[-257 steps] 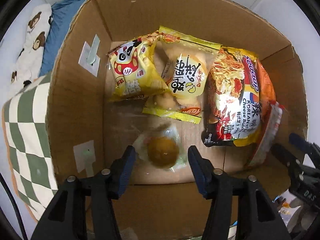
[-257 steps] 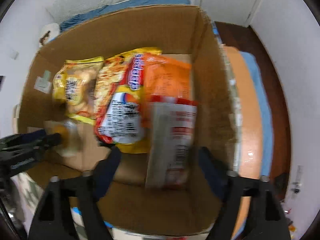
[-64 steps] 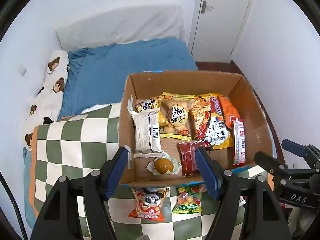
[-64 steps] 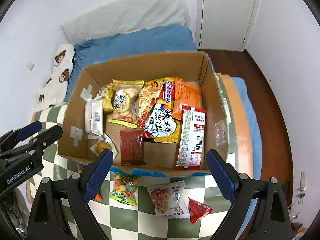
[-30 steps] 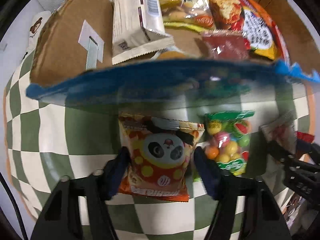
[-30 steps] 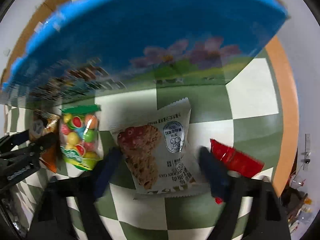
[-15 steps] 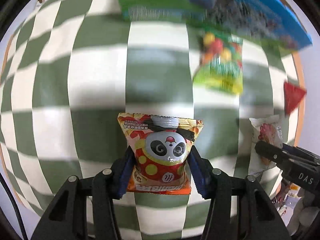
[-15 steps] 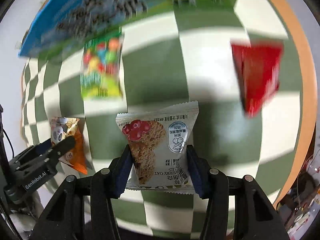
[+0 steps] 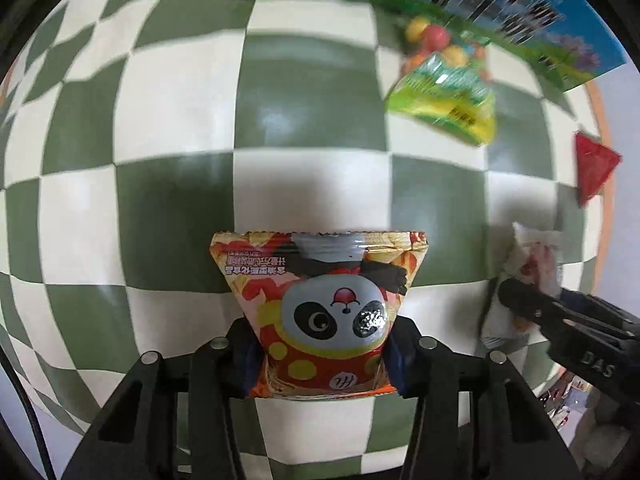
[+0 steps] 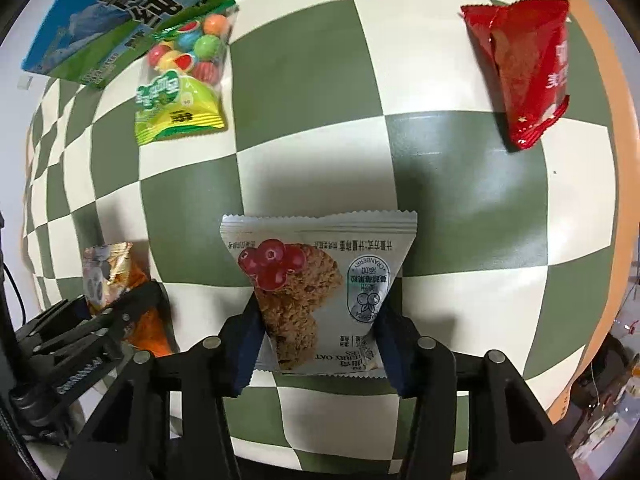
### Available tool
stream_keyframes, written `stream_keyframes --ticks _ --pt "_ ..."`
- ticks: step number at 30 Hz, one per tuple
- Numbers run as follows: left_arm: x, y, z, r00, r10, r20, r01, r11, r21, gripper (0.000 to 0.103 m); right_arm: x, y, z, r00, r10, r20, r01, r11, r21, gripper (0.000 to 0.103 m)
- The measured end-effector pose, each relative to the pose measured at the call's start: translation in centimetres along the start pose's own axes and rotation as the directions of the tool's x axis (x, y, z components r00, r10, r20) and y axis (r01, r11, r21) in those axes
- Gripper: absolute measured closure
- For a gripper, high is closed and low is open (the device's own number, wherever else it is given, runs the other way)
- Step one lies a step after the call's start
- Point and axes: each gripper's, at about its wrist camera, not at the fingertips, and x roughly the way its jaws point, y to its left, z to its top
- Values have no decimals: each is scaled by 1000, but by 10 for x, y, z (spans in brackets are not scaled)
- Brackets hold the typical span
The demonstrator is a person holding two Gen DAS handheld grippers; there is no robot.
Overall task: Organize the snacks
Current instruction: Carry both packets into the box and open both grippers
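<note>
Green and cream checks cover the smooth, faintly glossy cloth (image 10: 312, 152) under me, with an orange border along its right edge. At the far edge stands the printed side of a cardboard box (image 10: 120, 4), blue over green with large lettering. My left tongs (image 9: 320, 354) are clamped on a glossy orange foil packet with a panda face (image 9: 324, 312), its crimped top edge pointing away from me. My right tongs (image 10: 316, 340) are pinched on a matte white wrapper printed with an oat cookie and cranberries (image 10: 316, 292), serrated along its far seam and narrowed where the blue pads squeeze it. Near the box lies a clear-and-green pouch of round, many-coloured candies (image 10: 182, 80). Far right rests a crinkly red foil packet (image 10: 524, 64), roughly wedge-shaped, well apart from the rest.
</note>
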Motion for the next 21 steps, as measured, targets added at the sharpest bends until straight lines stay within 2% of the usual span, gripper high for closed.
stream_keyframes --ticks 3,5,8,10,13,17,21 --pt "-32 -8 4 998 -45 51 44 999 5 57 -19 -1 -3 998 53 21 -53 999 9 50" --pt "-63 -20 14 991 -84 103 83 996 19 57 -46 0 0 994 95 57 -95 995 -1 50" --pt "-115 -41 37 971 -145 187 136 989 64 57 -95 3 15 979 151 135 -149 988 -27 50" --pt "-143 -49 62 958 -175 228 158 983 95 57 -133 8 36 965 174 197 -166 985 -56 50" --pt "-174 -52 120 948 -190 255 163 979 126 57 -189 16 77 940 194 280 -173 980 -98 50" --pt "-175 -56 185 958 -151 244 123 984 127 57 -224 32 133 930 137 342 -103 988 -116 50" --pt "-154 -52 239 978 -111 176 94 990 102 57 -214 52 199 944 86 319 -58 994 -98 50"
